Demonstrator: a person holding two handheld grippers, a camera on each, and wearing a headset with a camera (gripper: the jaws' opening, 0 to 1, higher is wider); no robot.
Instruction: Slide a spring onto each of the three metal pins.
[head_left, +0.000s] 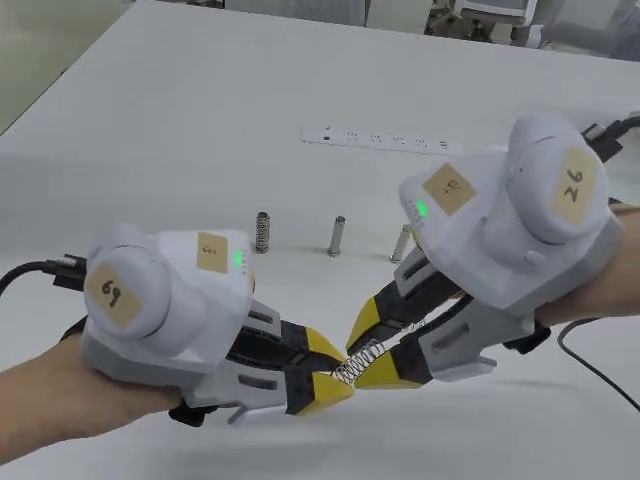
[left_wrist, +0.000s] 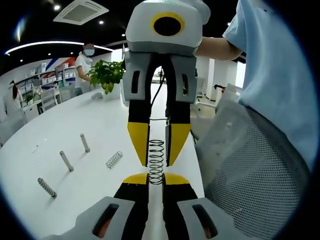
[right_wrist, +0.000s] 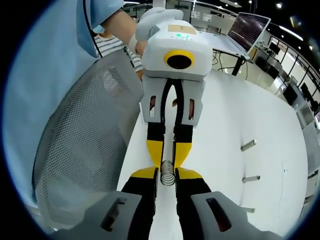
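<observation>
- Jaws of the left gripper (head_left: 330, 386) are drawn narrow and pinched on one end of a spring (head_left: 358, 361).
- The other end of that spring is clamped in the same way by the right gripper (head_left: 373, 352), so the spring is held above the table (head_left: 180, 110), bridging the two pairs of yellow tips, which almost meet.
- In the left gripper view the spring is seen running straight from that gripper's own tips up between the tips of the right gripper.
- Farther off, three metal pins are stood upright in a row on the table.
- The left pin (head_left: 263, 216) is already sleeved by a second spring (head_left: 263, 236).
- The middle pin (head_left: 337, 236) is bare.
- The right pin (head_left: 402, 243) is partly hidden behind the right gripper.
- A loose spring (left_wrist: 114, 159) is seen lying flat on the table near the pins in the left gripper view.
- A white power strip (head_left: 380, 139) is laid across the far side of the table, well apart from the pins.
</observation>
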